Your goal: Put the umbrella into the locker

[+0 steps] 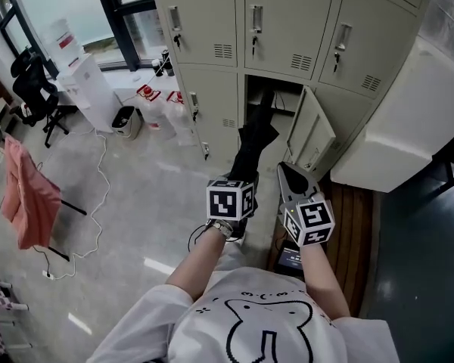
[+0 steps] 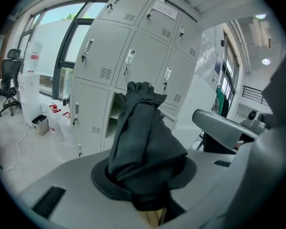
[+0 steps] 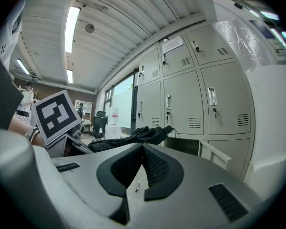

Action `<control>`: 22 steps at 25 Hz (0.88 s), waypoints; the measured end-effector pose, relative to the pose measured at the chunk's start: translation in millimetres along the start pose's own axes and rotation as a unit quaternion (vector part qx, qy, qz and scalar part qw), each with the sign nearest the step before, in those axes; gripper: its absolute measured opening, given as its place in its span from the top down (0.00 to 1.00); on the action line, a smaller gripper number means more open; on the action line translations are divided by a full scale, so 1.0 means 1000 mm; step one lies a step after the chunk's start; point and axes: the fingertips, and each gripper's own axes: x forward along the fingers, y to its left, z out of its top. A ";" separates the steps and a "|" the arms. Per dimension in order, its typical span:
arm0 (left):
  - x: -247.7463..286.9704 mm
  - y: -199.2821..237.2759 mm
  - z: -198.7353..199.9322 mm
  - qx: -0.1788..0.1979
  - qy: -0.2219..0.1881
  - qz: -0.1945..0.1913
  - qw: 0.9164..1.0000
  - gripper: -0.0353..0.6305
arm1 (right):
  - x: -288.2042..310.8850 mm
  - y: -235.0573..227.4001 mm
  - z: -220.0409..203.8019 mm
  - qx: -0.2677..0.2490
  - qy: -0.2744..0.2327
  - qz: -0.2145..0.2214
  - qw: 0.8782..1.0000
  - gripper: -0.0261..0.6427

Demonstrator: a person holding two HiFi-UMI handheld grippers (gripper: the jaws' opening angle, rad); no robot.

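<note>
A black folded umbrella (image 1: pixel 253 138) (image 2: pixel 143 137) sticks out forward from my left gripper (image 1: pixel 244 181) (image 2: pixel 145 178), which is shut on its lower end. The umbrella's tip points toward the open grey locker compartment (image 1: pixel 276 100) (image 2: pixel 115 112) in the lower row, whose door (image 1: pixel 312 131) hangs open to the right. The tip is close to the opening, but I cannot tell whether it is inside. My right gripper (image 1: pixel 293 181) (image 3: pixel 142 168) is beside the left one, shut, with nothing between its pads. In the right gripper view the umbrella (image 3: pixel 133 136) lies to the left, before the open compartment (image 3: pixel 186 146).
Closed locker doors (image 1: pixel 287 21) surround the open one. A white cabinet (image 1: pixel 401 127) stands right of the lockers, with a wooden strip (image 1: pixel 356 225) on the floor below it. At left are a water dispenser (image 1: pixel 87 89), a bin (image 1: pixel 126 121), an office chair (image 1: pixel 34 89), floor cables (image 1: pixel 98 203) and pink cloth (image 1: pixel 30 195).
</note>
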 end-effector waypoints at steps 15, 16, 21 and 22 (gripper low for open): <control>0.103 0.050 0.023 0.006 0.129 0.003 0.992 0.72 | 0.091 -0.053 -0.016 0.007 0.037 -0.031 0.999 0.94; 0.109 0.053 0.025 0.008 0.133 0.000 0.991 0.72 | 0.097 -0.055 -0.017 0.007 0.039 -0.035 0.999 0.94; 0.137 0.069 0.037 0.012 0.146 -0.010 0.989 0.72 | 0.124 -0.066 -0.026 0.012 0.055 -0.051 0.997 0.94; 0.142 0.072 0.040 0.011 0.146 -0.011 0.989 0.72 | 0.129 -0.068 -0.027 0.014 0.057 -0.055 0.997 0.94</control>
